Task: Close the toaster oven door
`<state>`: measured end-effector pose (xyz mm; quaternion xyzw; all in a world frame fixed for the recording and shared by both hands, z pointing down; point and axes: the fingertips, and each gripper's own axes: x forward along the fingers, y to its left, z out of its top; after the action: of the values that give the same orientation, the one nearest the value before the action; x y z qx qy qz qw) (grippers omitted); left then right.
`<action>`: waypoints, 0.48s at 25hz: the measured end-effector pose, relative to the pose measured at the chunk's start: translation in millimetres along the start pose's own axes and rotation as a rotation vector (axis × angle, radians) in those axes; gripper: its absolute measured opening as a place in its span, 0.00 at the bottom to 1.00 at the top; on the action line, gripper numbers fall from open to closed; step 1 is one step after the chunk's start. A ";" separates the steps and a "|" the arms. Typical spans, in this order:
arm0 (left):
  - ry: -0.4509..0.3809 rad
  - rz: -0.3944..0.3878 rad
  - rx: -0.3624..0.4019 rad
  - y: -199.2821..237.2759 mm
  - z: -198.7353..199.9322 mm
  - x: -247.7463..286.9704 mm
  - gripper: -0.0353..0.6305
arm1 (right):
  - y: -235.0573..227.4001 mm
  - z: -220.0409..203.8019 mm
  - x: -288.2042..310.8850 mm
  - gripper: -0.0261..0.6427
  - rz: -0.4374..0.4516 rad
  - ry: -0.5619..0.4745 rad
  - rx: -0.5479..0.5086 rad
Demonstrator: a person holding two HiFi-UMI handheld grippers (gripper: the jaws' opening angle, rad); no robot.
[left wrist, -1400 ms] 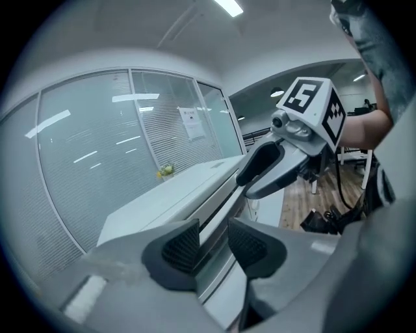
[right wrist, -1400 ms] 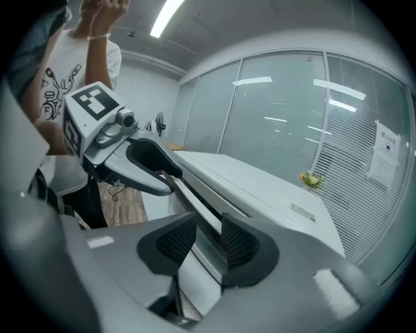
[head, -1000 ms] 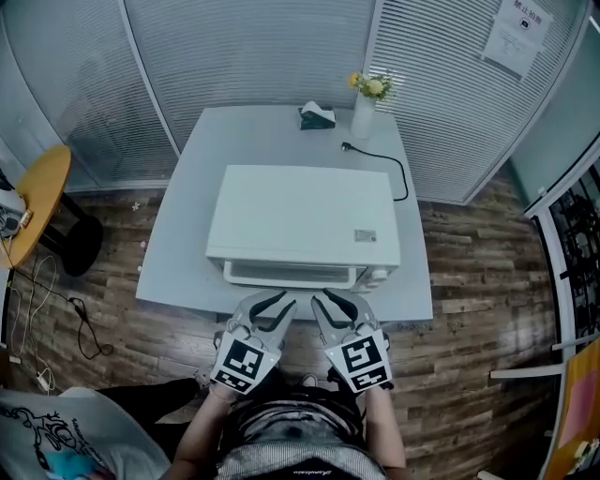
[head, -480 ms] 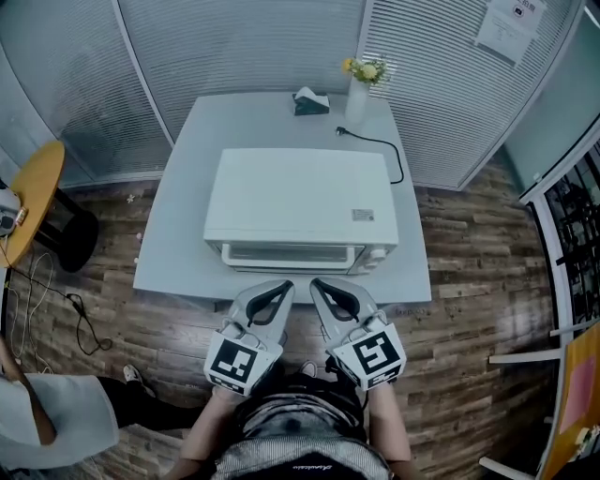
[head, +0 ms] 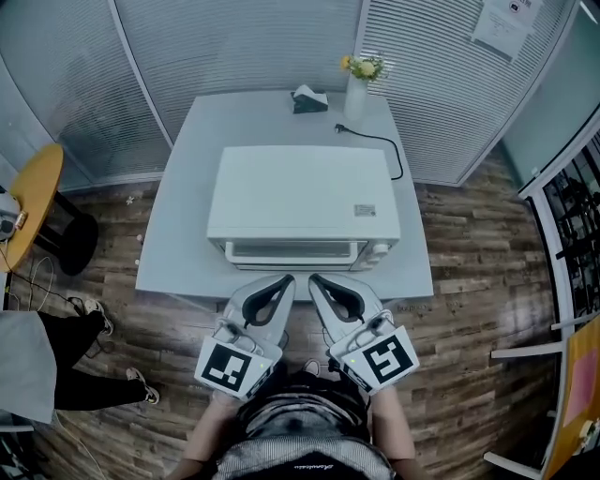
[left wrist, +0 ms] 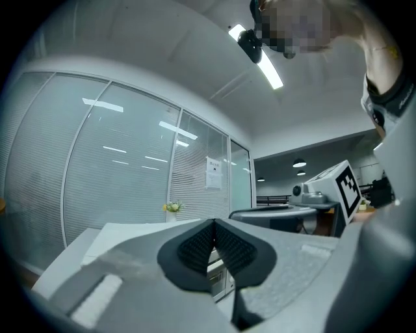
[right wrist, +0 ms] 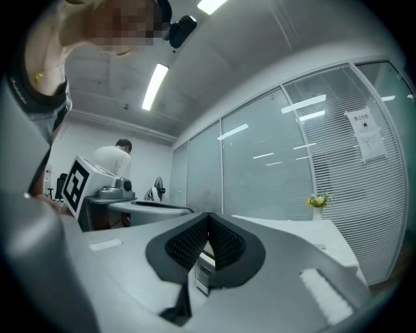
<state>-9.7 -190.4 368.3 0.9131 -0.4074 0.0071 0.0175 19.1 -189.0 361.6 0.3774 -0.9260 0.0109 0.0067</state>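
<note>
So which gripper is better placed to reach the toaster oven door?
Left, marginally: the left gripper points at the middle of the toaster oven door, the right gripper slightly toward its knob end. Both are shut, empty and short of it.

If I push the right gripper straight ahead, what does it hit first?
Most likely the toaster oven door, close ahead of the shut right gripper, though its height against the door is hard to judge.

Premises are presenting as an office. Floor-to-ceiling glass partition walls with grey horizontal blinds are enclosing the space from ten to two o'clock. A white printed paper notice is hanging at one o'clock. Long fluorescent ceiling strip lights are burning overhead.
</note>
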 end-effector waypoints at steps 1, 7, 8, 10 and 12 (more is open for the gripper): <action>-0.008 -0.001 -0.001 0.2 2.3 -0.8 0.06 | 0.6 2.5 -0.2 0.04 0.001 -0.015 0.003; -0.016 0.004 -0.034 2.2 6.1 -4.8 0.06 | 1.8 2.5 1.4 0.04 -0.009 -0.030 0.001; -0.014 0.004 -0.033 2.6 5.9 -4.6 0.06 | 1.1 2.0 1.6 0.04 -0.013 -0.029 0.000; -0.014 0.002 -0.008 4.1 6.6 -3.6 0.06 | -0.5 1.9 2.5 0.04 -0.020 -0.028 0.001; -0.013 0.003 0.000 5.9 7.0 -2.6 0.06 | -1.8 2.3 3.8 0.04 -0.026 -0.026 0.002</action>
<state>-15.9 -192.7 361.4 0.9124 -0.4090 0.0010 0.0149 17.7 -193.0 359.4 0.3897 -0.9209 0.0069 -0.0054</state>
